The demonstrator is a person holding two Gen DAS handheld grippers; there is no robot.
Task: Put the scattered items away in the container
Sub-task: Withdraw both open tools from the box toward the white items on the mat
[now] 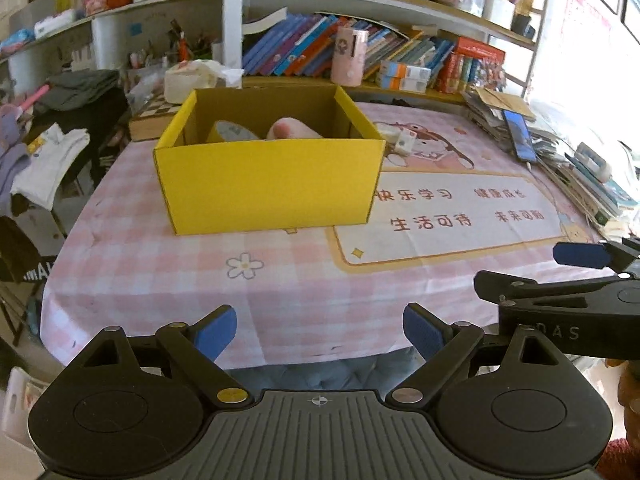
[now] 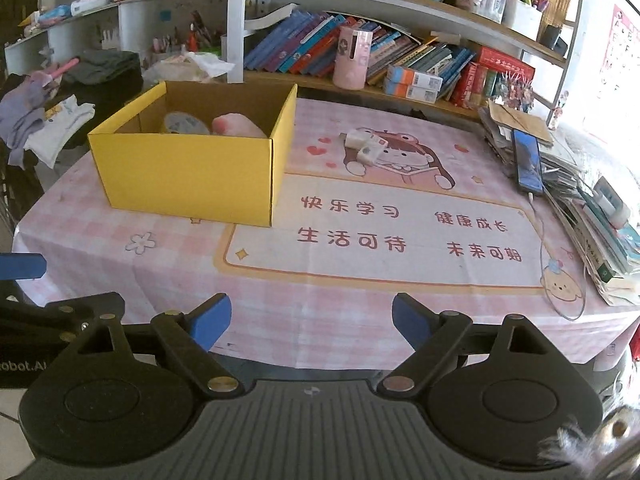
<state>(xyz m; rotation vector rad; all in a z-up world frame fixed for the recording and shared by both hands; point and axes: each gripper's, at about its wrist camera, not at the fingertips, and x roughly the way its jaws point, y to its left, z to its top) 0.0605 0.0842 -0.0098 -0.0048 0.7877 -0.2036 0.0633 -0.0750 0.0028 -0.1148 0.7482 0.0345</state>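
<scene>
I see a bright yellow cardboard box, plain brown inside. In it sit a pale pink rounded item and a roll of tape with a grey-white face. The tablecloth on the table is pink-and-white gingham, printed with a white flower outline, a cream panel edged in orange carrying dark red Chinese characters, and a cartoon girl with brown hair. A small white charger lies on that cartoon. My fingers are black with blue pads. A blue-screened phone rests on the grey paper pile.
</scene>
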